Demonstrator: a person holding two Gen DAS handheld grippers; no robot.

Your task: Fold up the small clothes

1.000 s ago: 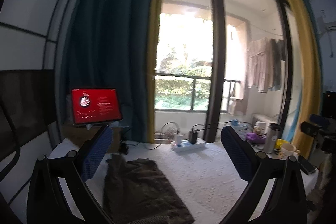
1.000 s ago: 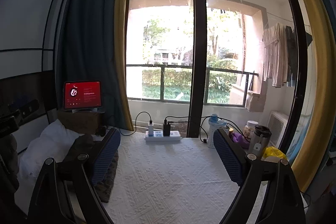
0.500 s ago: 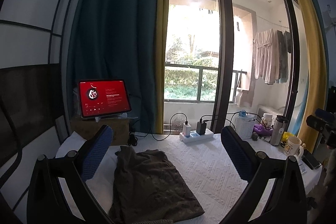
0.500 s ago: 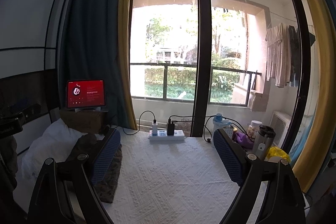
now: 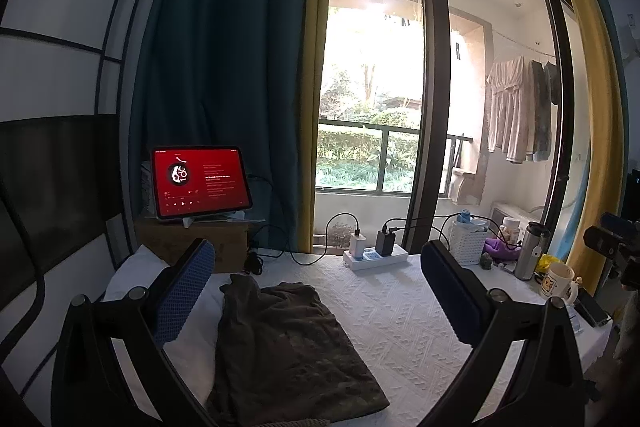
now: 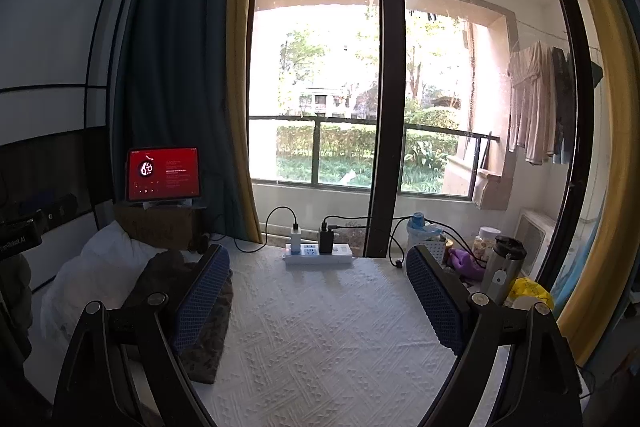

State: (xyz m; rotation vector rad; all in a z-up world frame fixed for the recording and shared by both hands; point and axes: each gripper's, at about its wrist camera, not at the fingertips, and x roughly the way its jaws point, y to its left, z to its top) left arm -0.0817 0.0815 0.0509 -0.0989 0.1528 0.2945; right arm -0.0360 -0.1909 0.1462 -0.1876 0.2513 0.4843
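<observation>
**Dark garment flat on the left, both tools empty & wide**

Nearest to me: left gripper (image 5: 318, 291), fingers spread wide, nothing btwn them. Right gripper (image 6: 318, 301) same, wide apart, empty. Both hover above the tabletop (image 5: 400, 315), touching nothing as far as I can tell.

Just past the left gripper's fingers lies the dark garment (image 5: 288, 343), brownish-olive, laid roughly flat on the white textured cloth that covers the tabletop. Its near edge runs under the bottom of the left view; the far end bunches into a small peak. In the right view only a strip of it shows, behind that tool's left finger (image 6: 202, 301), so it sits well left of the right gripper.

Handling, my read: soft, light, limp knit. No stiffness, so it'll sag & drape once lifted, and a one-point pinch will just pull it into a rope. Not fragile, not slippery; the textured cover prob adds drag, so lift rather than slide. I'd pinch at the edges/corners, one tool per corner on the same side, and carry that side over. The right gripper needs to come well left first. Take a single layer only; hard to tell how many layers are stacked near the bunched end.

Further back: pillow (image 5: 136, 275) left of the garment, power strip (image 5: 375, 258) w/ chargers mid-tabletop, mug (image 5: 557, 281) & steel flask (image 5: 530, 251) on the right, red-screen tablet (image 5: 200, 182) on a box. All well apart from the garment.
</observation>
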